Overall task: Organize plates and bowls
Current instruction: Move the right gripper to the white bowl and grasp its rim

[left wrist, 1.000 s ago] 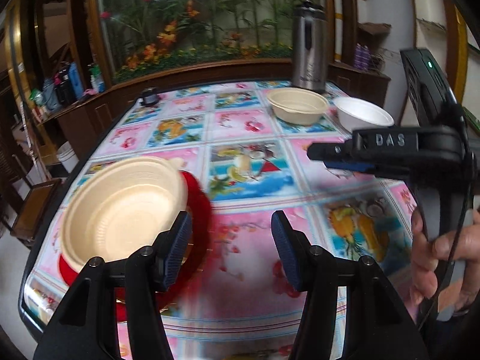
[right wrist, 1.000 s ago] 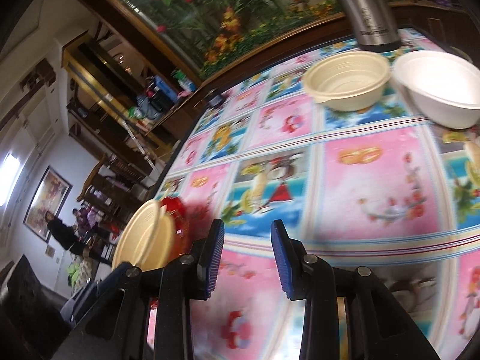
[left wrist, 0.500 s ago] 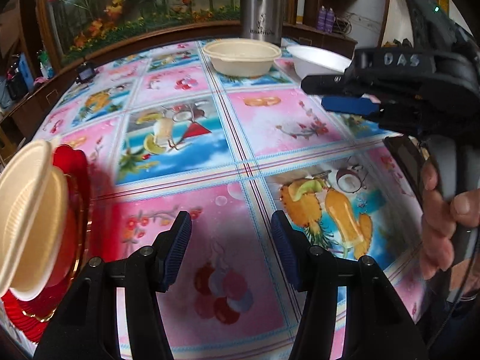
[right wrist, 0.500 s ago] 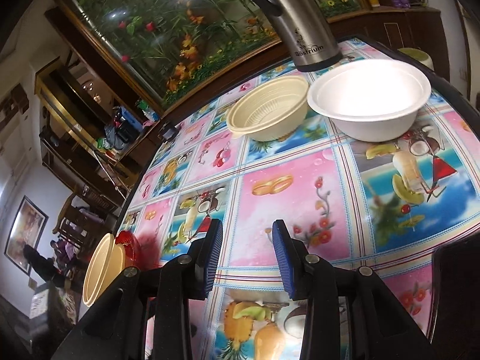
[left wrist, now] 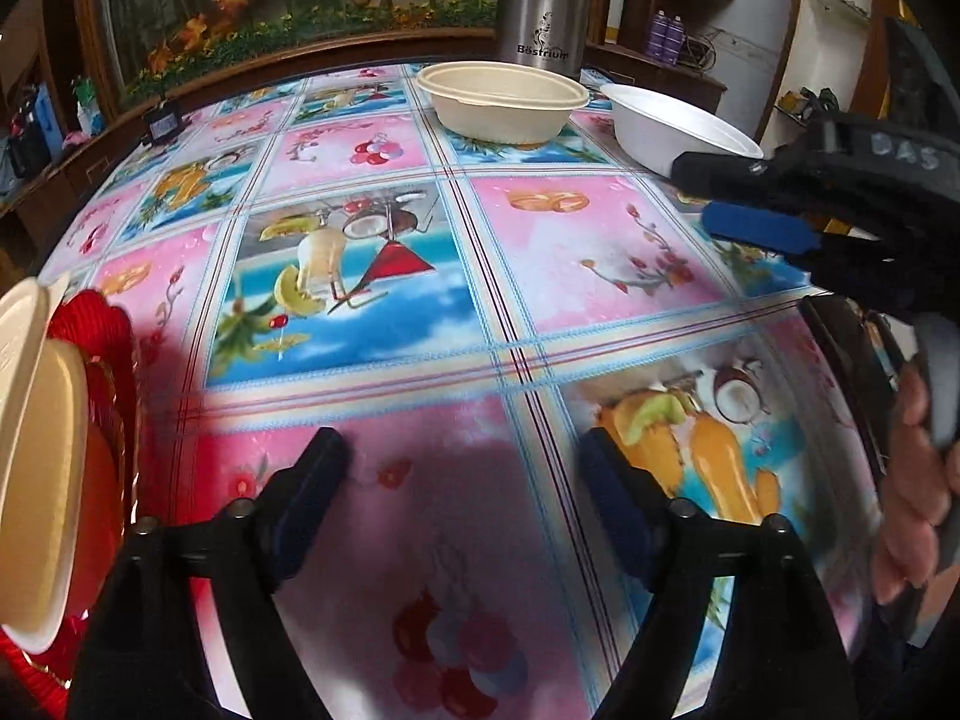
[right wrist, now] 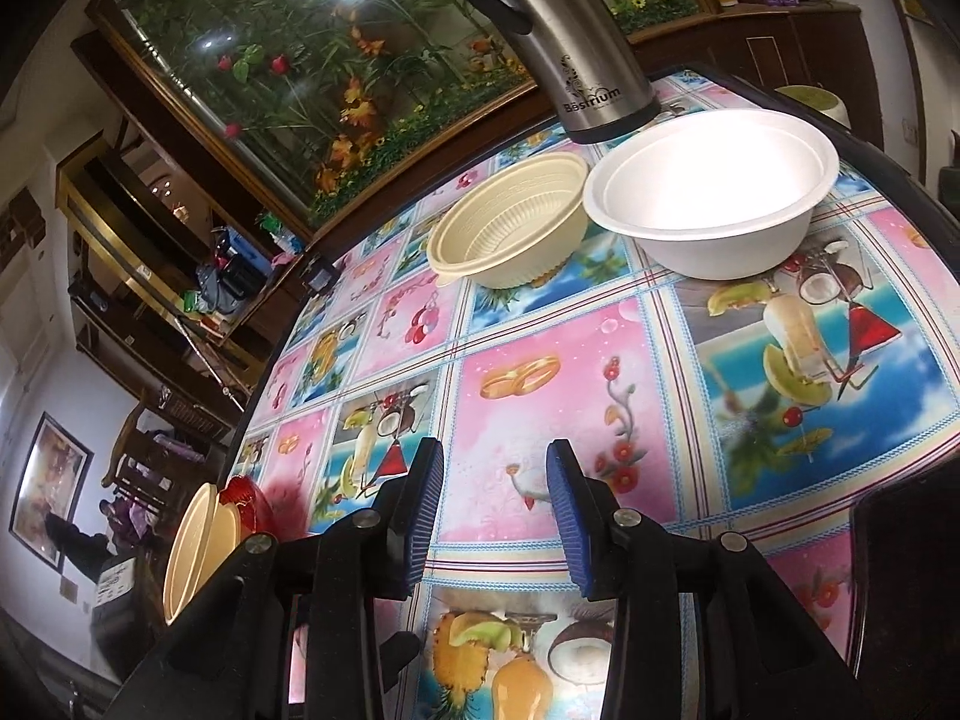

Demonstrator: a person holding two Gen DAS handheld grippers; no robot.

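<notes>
On the far side of the table (left wrist: 384, 450) we see two bowls side by side: the ribbed bowl (right wrist: 510, 225) on the left, the smooth bowl (right wrist: 714, 192) on the right, almost touching. Behind them stands the thermos (right wrist: 558, 42). At the near left edge a bowl (left wrist: 36, 456) lies on a plate (left wrist: 99, 360). Our right gripper (left wrist: 738, 204) is at the right.

The left gripper (left wrist: 462, 480) tips down over the near part of the table, and its jaws have just been opening wide with nothing between them. The right gripper (right wrist: 495, 510) has a small gap, holding nothing. A hand (left wrist: 918, 480) grips its handle.
</notes>
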